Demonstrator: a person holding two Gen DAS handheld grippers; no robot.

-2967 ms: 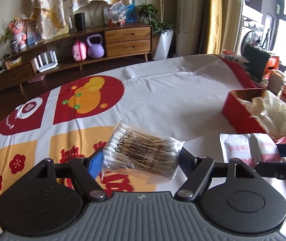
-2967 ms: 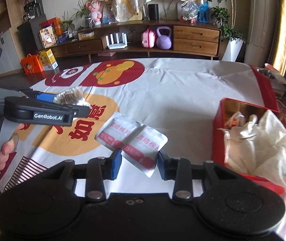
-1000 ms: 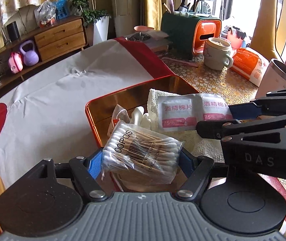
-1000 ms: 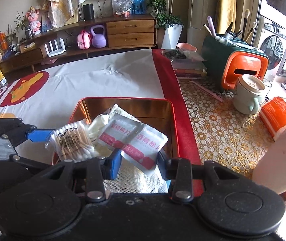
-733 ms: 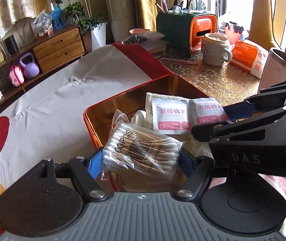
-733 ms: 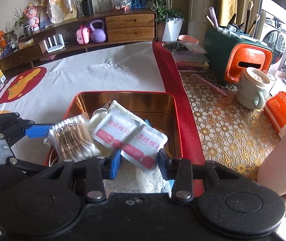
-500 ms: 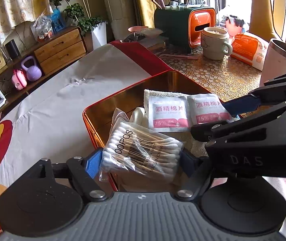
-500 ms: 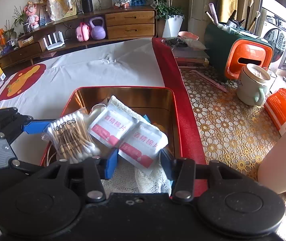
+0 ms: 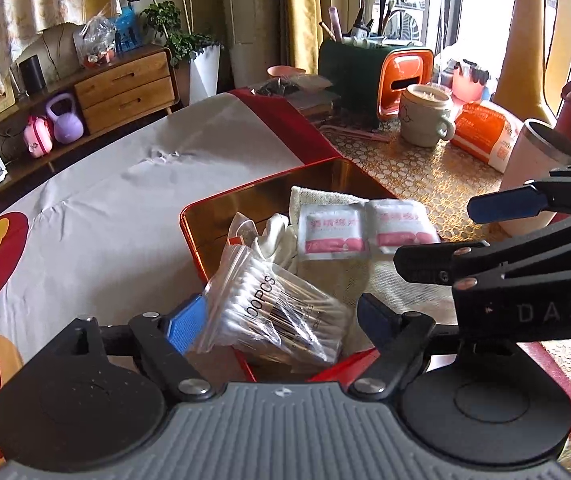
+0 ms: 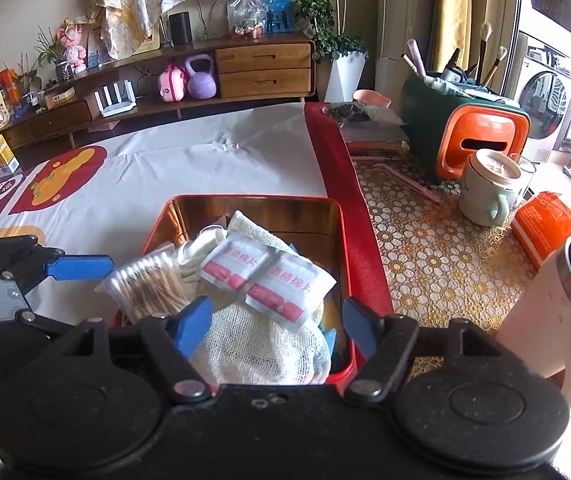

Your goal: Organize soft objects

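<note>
Cotton swabs (image 9: 281, 312) and wipe packets (image 10: 269, 276) lie in the red tin (image 10: 253, 200); both jaws open, holding nothing.

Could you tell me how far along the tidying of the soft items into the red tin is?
Nearly done. The wipe packets lie on the mesh cloth inside the red tin, and the cotton swab bag sits at its near edge. Neither gripper holds anything: the right gripper is opening, the left gripper is open. No other loose item shows.
</note>
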